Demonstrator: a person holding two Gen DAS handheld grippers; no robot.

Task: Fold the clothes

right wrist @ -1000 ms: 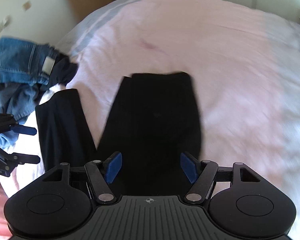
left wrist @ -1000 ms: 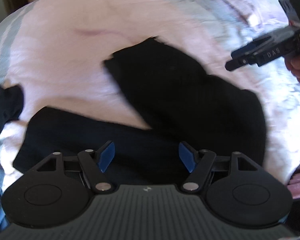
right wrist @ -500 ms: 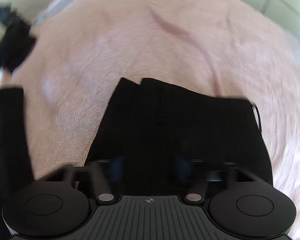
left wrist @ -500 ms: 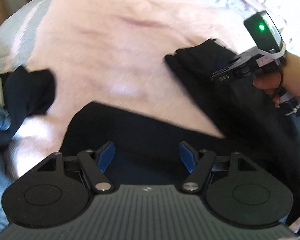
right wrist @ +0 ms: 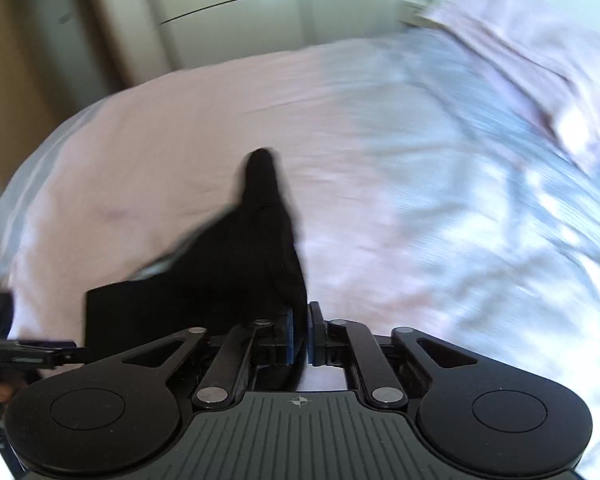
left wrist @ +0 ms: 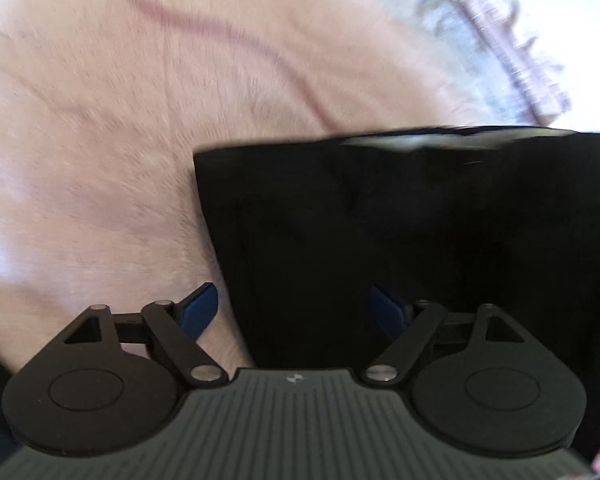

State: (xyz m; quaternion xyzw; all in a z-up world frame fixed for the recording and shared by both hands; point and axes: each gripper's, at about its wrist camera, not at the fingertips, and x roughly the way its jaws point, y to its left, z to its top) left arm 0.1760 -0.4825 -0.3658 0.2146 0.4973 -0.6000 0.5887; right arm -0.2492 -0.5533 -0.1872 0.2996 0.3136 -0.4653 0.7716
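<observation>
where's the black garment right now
The black garment lies on the pink bedspread, filling the lower right of the left wrist view. The right gripper pinches one end of it.

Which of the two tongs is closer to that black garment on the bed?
Right. The right tongs are shut on the black garment, pinching its edge. The left tongs hang open over it.

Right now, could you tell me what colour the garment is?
Black garment, clearest in the left wrist view.
</observation>
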